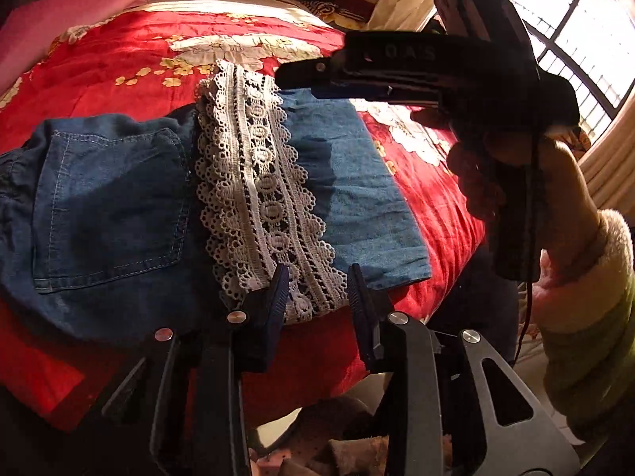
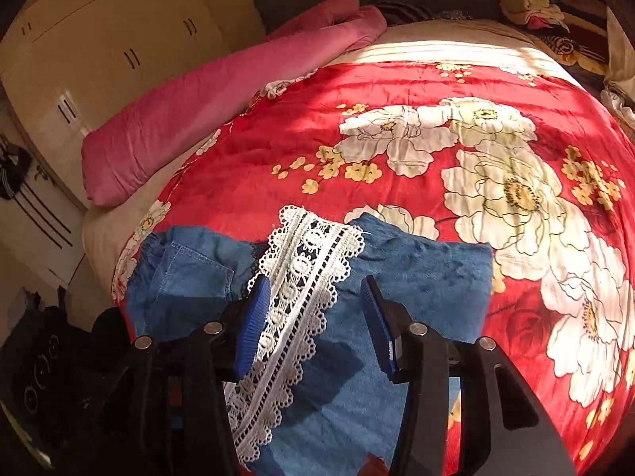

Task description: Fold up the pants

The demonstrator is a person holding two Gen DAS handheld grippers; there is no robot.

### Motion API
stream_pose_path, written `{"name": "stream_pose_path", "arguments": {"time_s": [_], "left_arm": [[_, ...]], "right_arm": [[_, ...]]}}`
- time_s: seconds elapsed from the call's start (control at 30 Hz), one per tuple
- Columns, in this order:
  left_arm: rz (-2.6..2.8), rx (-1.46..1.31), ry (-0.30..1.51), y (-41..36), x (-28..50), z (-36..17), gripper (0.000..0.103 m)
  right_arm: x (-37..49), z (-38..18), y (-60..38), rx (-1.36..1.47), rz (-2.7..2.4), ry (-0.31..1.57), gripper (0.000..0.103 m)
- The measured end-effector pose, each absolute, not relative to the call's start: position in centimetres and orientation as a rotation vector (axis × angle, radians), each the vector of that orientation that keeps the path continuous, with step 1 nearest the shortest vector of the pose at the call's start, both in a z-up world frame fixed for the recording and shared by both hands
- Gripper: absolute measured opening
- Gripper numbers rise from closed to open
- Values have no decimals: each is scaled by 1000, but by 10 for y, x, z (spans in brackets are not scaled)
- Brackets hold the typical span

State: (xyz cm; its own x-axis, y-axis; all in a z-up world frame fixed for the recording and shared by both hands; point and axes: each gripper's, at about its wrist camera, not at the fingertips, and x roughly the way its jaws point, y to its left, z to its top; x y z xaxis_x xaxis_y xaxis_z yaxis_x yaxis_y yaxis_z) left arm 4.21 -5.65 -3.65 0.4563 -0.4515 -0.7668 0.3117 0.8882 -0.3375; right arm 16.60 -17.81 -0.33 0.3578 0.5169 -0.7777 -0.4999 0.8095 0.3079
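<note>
The blue denim pants [image 1: 111,206] lie folded on the red flowered bedspread [image 1: 119,59], a back pocket showing at the left and a white lace hem band [image 1: 254,182] across the middle. My left gripper [image 1: 317,297] is open, its jaws either side of the near end of the lace at the bed's edge. My right gripper shows in the left wrist view [image 1: 301,75] above the far end of the lace. In the right wrist view the right gripper [image 2: 315,305] is open above the lace [image 2: 301,289] and pants [image 2: 416,285].
A pink rolled quilt [image 2: 222,99] lies along the bed's far left. Piled clothes [image 2: 532,8] sit at the head. Cream wardrobes [image 2: 99,31] stand left of the bed. A bright window [image 1: 575,31] is at the right.
</note>
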Motion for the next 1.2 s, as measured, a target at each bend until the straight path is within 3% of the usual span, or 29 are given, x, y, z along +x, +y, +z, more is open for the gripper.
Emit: {"name": "stream_pose_path", "arguments": {"time_s": [0.23, 0.47, 0.53, 0.57, 0.73, 0.87, 0.93, 1.2], "left_arm": [[-474, -199, 1016, -48, 51, -57, 24], [-501, -264, 988, -37, 48, -57, 24], [-503, -280, 977, -30, 42, -46, 39], [-482, -276, 958, -25, 38, -40, 61], [-355, -265, 871, 15, 21, -15, 64], [-252, -246, 845, 47, 9, -13, 82], [-220, -268, 849, 64, 8, -18, 83], [-174, -403, 849, 102, 7, -32, 93]], "right_arm": [[192, -54, -154, -66, 591, 1131, 46], [188, -41, -152, -90, 599, 1124, 47], [182, -24, -148, -111, 618, 1089, 49], [178, -15, -145, -114, 637, 1071, 49], [165, 15, -111, -148, 728, 1020, 61], [157, 23, -73, -203, 794, 1010, 76], [154, 23, -55, -215, 828, 1012, 82], [148, 16, 2, -283, 905, 1032, 85]]}}
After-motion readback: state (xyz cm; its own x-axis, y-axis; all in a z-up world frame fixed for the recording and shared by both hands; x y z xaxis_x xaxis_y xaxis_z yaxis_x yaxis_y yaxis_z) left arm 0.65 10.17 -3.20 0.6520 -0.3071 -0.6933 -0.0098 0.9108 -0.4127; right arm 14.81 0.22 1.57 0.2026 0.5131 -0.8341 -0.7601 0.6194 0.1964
